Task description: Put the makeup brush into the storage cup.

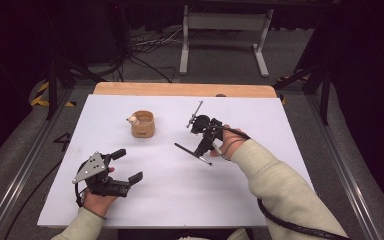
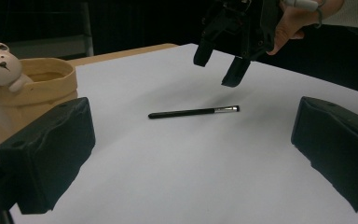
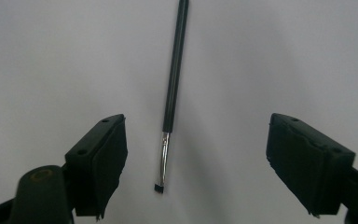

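A slim black make-up brush with a silver ferrule (image 1: 192,153) lies flat on the white table top (image 1: 180,200), near its centre and well away from every edge. The right gripper (image 3: 193,163) hangs just above the brush's bristle end, jaws wide apart with nothing pressed between them. A tan pot with a small bear figure (image 1: 143,124) stands at ten o'clock from the brush, well apart. The left gripper (image 1: 126,166), jaws apart and empty, rests at eight o'clock, with bare table between it and the brush.

Legible text, labels, brands, numbers, signs: none readable on any surface in the three views.
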`<state>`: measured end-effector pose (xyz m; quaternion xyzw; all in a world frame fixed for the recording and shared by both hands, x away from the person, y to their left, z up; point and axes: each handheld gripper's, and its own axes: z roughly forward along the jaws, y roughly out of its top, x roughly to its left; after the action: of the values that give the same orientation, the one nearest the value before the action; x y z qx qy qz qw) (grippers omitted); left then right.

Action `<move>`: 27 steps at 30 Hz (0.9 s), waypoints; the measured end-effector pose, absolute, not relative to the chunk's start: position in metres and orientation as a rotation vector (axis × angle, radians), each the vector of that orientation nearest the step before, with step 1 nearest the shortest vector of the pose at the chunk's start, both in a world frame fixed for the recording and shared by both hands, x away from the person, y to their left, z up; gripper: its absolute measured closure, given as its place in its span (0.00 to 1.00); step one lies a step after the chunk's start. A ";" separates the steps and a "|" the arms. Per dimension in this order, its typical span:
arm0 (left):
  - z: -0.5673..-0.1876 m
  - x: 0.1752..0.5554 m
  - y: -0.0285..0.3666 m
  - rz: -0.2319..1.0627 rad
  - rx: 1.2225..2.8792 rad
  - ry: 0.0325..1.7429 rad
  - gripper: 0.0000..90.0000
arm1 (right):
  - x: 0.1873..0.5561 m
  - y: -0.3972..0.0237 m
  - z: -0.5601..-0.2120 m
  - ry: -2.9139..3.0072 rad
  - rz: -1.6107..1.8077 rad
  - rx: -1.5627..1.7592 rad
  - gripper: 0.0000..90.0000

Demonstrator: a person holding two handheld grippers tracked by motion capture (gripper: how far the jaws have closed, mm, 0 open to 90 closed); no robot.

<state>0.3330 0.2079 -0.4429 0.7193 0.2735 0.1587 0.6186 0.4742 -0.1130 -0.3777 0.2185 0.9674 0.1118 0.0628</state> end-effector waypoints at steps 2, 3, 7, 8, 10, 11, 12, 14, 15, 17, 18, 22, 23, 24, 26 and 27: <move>-0.443 0.333 0.208 0.365 1.656 0.631 0.01 | 0.475 -0.112 -0.380 2.922 0.334 0.663 0.26; -0.443 0.333 0.208 0.364 1.656 0.631 0.01 | 0.475 -0.112 -0.382 2.920 0.333 0.669 0.26; -0.443 0.333 0.208 0.365 1.659 0.632 0.01 | 0.476 -0.112 -0.389 2.930 0.317 0.684 0.26; -0.443 0.333 0.208 0.365 1.658 0.633 0.01 | 0.476 -0.112 -0.390 2.933 0.318 0.684 0.26; -0.443 0.333 0.208 0.364 1.658 0.633 0.01 | 0.476 -0.111 -0.393 2.934 0.311 0.685 0.26; -0.443 0.333 0.208 0.364 1.660 0.634 0.01 | 0.476 -0.111 -0.394 2.935 0.312 0.690 0.26; -0.443 0.333 0.208 0.360 1.663 0.633 0.01 | 0.476 -0.110 -0.395 2.936 0.311 0.691 0.26; -0.443 0.333 0.208 0.356 1.663 0.636 0.01 | 0.476 -0.110 -0.397 2.938 0.307 0.695 0.27; -0.443 0.333 0.208 0.355 1.663 0.636 0.01 | 0.476 -0.109 -0.398 2.942 0.304 0.694 0.27; -0.443 0.333 0.208 0.355 1.663 0.637 0.01 | 0.476 -0.108 -0.400 2.943 0.301 0.693 0.28; -0.443 0.333 0.208 0.356 1.663 0.637 0.01 | 0.476 -0.108 -0.402 2.946 0.296 0.695 0.28; -0.443 0.333 0.208 0.352 1.657 0.637 0.01 | 0.475 -0.106 -0.406 2.951 0.278 0.692 0.28; -0.443 0.333 0.208 0.352 1.657 0.637 0.01 | 0.475 -0.106 -0.406 2.951 0.278 0.692 0.28; -0.443 0.333 0.208 0.352 1.655 0.639 0.01 | 0.475 -0.105 -0.408 2.952 0.283 0.699 0.28; -0.443 0.333 0.208 0.352 1.654 0.638 0.01 | 0.475 -0.105 -0.409 2.952 0.280 0.700 0.28; -0.444 0.333 0.208 0.351 1.655 0.639 0.01 | 0.475 -0.105 -0.410 2.951 0.271 0.695 0.29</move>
<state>0.3334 0.2079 -0.4435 0.7192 0.2776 0.1526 0.6184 0.4754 -0.1047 -0.4097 0.2280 0.9683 0.0889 0.0491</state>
